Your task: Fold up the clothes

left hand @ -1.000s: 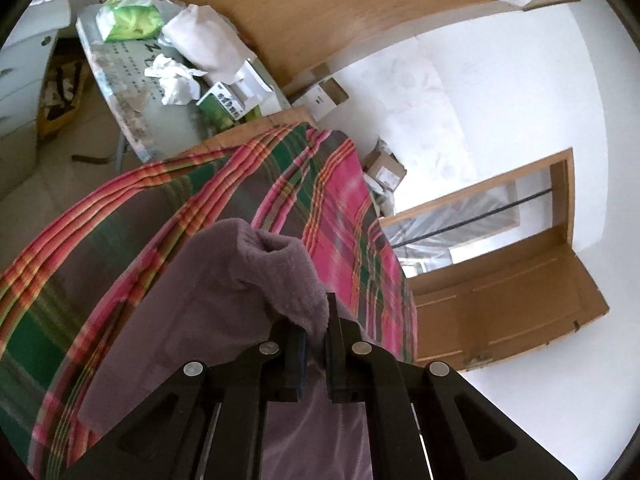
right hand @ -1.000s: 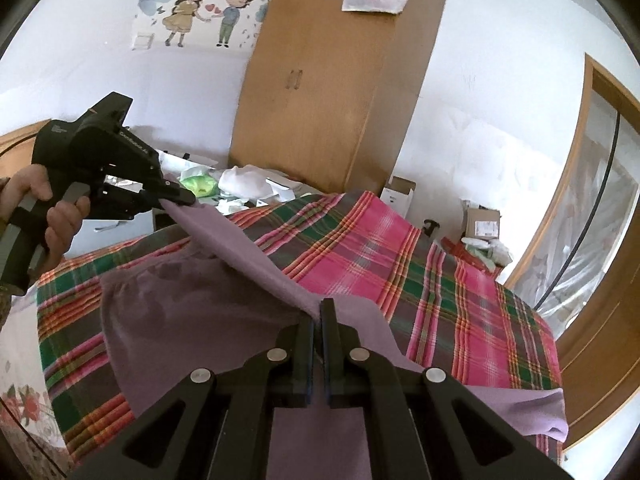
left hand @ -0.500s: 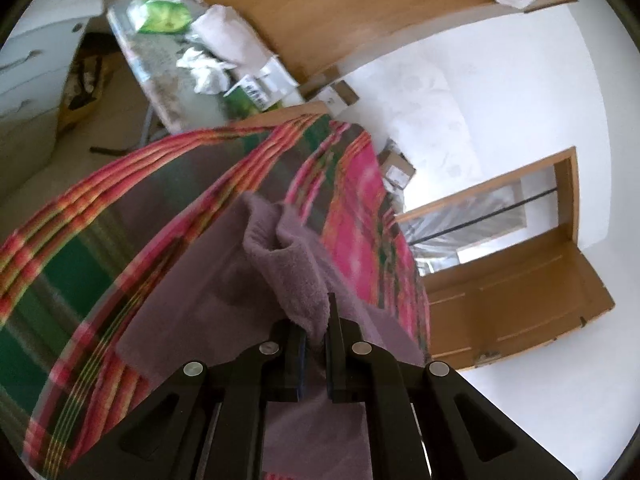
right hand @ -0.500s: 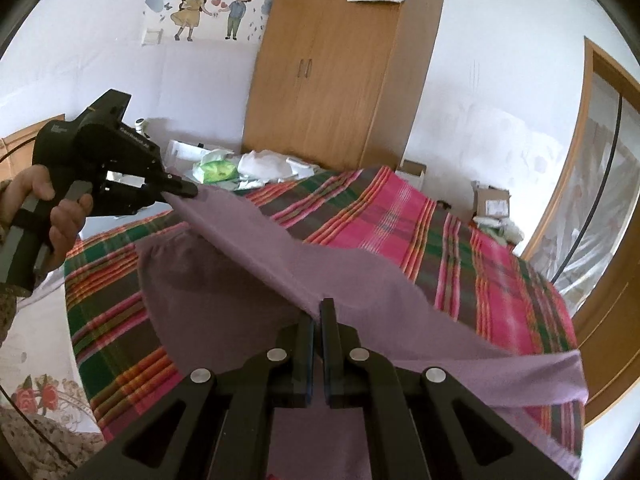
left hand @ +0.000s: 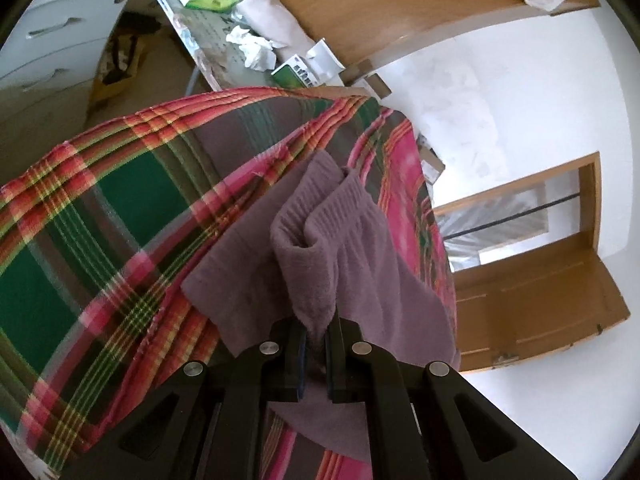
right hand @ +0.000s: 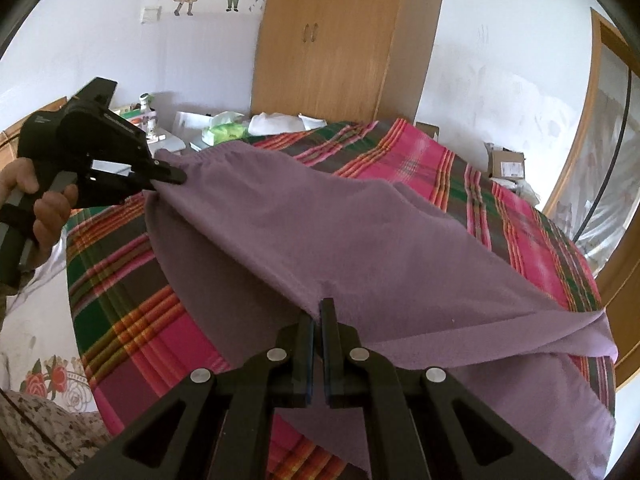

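A purple fleece garment (right hand: pixel 344 240) hangs stretched in the air over a bed with a red, pink and green plaid cover (right hand: pixel 128 304). My left gripper (left hand: pixel 316 324) is shut on its ribbed elastic edge (left hand: pixel 344 208); seen from the right wrist, that left gripper (right hand: pixel 176 178) holds the garment's far left corner, with a hand (right hand: pixel 48 208) on its handle. My right gripper (right hand: pixel 318 316) is shut on a fold near the garment's middle edge. The cloth's right end (right hand: pixel 576 332) droops onto the plaid cover (left hand: pixel 80 216).
A wooden wardrobe (right hand: pixel 336 40) stands behind the bed. A cluttered side table (left hand: pixel 240 36) with tissues, a green packet and boxes sits by the bed's head. Cardboard boxes (right hand: pixel 506 164) lie on the floor at right, near a wooden door (left hand: pixel 532 300). White drawers (left hand: pixel 56 48) stand at far left.
Both grippers have lifted and pulled the garment taut, spreading it wider over the bed. The left gripper has swung so more of the plaid cover and the ribbed edge show.
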`<action>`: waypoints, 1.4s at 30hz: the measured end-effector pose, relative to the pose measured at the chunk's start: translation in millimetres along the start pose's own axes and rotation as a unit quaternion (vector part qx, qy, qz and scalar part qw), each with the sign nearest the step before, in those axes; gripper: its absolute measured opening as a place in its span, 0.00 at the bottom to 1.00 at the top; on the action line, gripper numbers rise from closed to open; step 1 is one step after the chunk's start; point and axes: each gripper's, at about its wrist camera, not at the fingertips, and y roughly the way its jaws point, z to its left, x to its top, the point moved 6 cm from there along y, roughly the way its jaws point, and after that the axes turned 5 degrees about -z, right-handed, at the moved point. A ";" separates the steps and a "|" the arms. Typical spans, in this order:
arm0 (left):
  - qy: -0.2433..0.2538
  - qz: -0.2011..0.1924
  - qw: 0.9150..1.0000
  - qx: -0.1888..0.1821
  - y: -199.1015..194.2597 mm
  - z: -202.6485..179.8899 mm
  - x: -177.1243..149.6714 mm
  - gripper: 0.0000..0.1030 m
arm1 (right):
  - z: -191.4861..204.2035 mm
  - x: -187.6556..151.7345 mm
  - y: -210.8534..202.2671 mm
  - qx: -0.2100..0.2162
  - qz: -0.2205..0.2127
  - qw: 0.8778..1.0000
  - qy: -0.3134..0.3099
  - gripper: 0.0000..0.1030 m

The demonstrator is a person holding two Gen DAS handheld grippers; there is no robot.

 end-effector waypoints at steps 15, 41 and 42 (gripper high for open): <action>0.026 -0.021 0.999 0.003 -19.7 -5.9 -1.4 0.06 | 5.6 -2.1 -17.1 0.017 -0.002 1.000 0.002 0.03; 0.043 -0.010 0.997 0.065 -20.0 13.1 -8.4 0.17 | -5.3 -23.4 -15.1 0.095 0.048 0.991 0.082 0.23; 0.042 -0.012 0.997 0.065 -21.4 13.1 -7.6 0.17 | -9.5 -23.8 -17.9 0.098 0.045 0.990 0.094 0.23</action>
